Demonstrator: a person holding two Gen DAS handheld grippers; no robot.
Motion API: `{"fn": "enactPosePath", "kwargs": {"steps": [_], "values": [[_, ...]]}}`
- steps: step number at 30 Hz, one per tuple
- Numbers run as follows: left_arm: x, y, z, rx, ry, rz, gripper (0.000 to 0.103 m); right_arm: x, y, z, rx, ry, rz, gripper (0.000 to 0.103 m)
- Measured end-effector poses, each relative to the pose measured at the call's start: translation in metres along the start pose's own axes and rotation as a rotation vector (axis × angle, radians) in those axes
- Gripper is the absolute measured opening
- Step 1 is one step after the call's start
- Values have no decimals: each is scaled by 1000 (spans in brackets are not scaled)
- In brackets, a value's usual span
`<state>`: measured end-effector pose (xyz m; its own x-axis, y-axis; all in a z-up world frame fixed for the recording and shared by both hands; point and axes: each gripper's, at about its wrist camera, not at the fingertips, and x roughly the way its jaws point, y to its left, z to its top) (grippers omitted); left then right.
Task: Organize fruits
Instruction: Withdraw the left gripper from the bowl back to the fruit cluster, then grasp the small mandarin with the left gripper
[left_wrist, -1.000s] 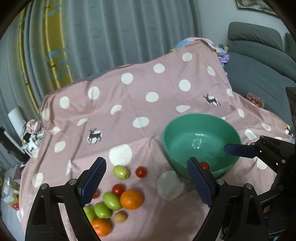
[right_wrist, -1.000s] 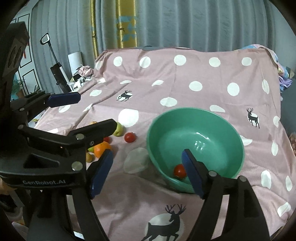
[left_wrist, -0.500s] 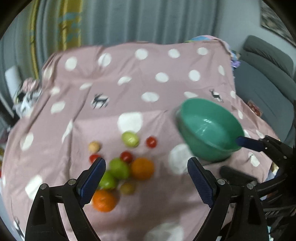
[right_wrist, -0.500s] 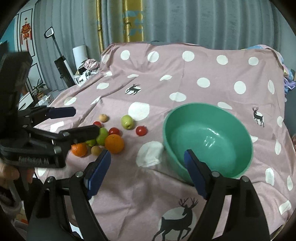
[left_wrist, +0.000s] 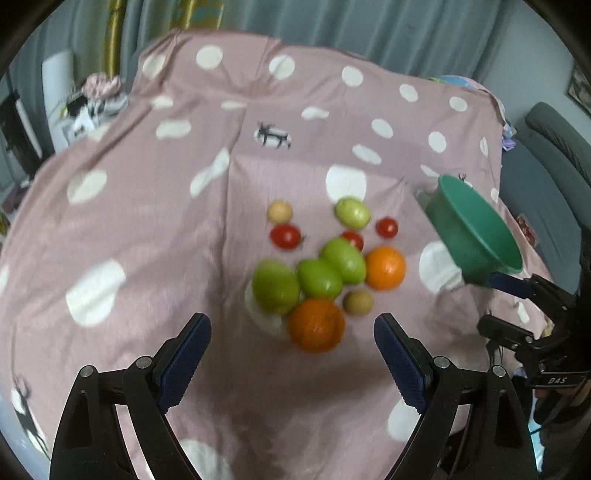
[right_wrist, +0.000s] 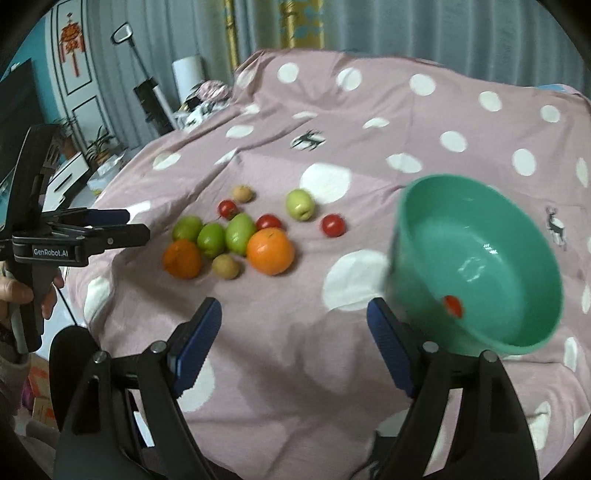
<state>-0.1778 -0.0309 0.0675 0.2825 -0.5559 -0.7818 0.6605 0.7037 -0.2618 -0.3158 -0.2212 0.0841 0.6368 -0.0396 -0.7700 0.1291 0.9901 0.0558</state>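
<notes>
A cluster of fruit lies on the pink dotted cloth (left_wrist: 147, 229): two oranges (left_wrist: 316, 324) (left_wrist: 385, 267), three green fruits (left_wrist: 320, 277), red tomatoes (left_wrist: 285, 236) and small brown fruits (left_wrist: 357, 302). My left gripper (left_wrist: 291, 360) is open just in front of the near orange. A green bowl (right_wrist: 476, 266) stands at the right with one tomato (right_wrist: 453, 305) inside. My right gripper (right_wrist: 293, 341) is open and empty, beside the bowl's near left wall. The fruit cluster (right_wrist: 236, 240) lies beyond it to the left.
A grey sofa (left_wrist: 554, 147) stands past the cloth's right edge. Curtains hang behind. A white roll (right_wrist: 188, 77), a stand (right_wrist: 151, 99) and clutter (right_wrist: 207, 99) sit beyond the far left edge. The left gripper's body (right_wrist: 55, 247) shows at the left of the right wrist view.
My left gripper has swung left from the bowl to the fruit pile and come closer to it. My right gripper has drawn back and turned left, so the bowl sits at its right.
</notes>
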Motion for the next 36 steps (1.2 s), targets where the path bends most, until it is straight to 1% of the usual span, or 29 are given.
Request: {"fn": "enactPosePath", "kwargs": {"steps": [3,6,10,13,14,16,18,21,22,23,24,25,28,30,32,33,36], "values": [[6,5,-7,-24,23,-33,90,13,12,0,-20,32,46,82],[11,2,-10,-22,37,-61,90,25,26,2,-41,52,109,82],[13,-5,-6,-5,26,-97,90,41,43,5,-60,73,202,81],[19,-7,-1,-6,34,-97,89,55,52,9,-47,90,258,78],[21,-6,0,-12,41,-95,88,60,54,10,-33,98,279,77],[28,-4,2,-32,67,-99,78,70,57,12,-4,114,310,71],[34,-3,3,-45,87,-111,72,80,58,14,22,132,340,66],[40,0,4,-63,110,-115,69,93,60,16,59,153,380,60],[41,1,5,-69,113,-120,67,96,61,17,69,155,392,59],[42,3,5,-78,116,-124,64,97,63,18,72,154,400,57],[43,5,5,-91,118,-128,57,98,65,19,70,153,404,56],[43,7,6,-96,120,-125,55,99,67,20,69,152,408,55],[44,9,8,-100,121,-134,54,103,70,23,71,153,418,54],[44,9,9,-99,123,-145,53,106,72,25,70,154,421,51],[45,6,9,-88,132,-142,50,109,73,27,65,159,423,48],[47,5,9,-82,139,-140,46,111,75,28,62,160,418,47],[47,5,8,-78,138,-127,45,114,77,31,44,164,405,43]]}}
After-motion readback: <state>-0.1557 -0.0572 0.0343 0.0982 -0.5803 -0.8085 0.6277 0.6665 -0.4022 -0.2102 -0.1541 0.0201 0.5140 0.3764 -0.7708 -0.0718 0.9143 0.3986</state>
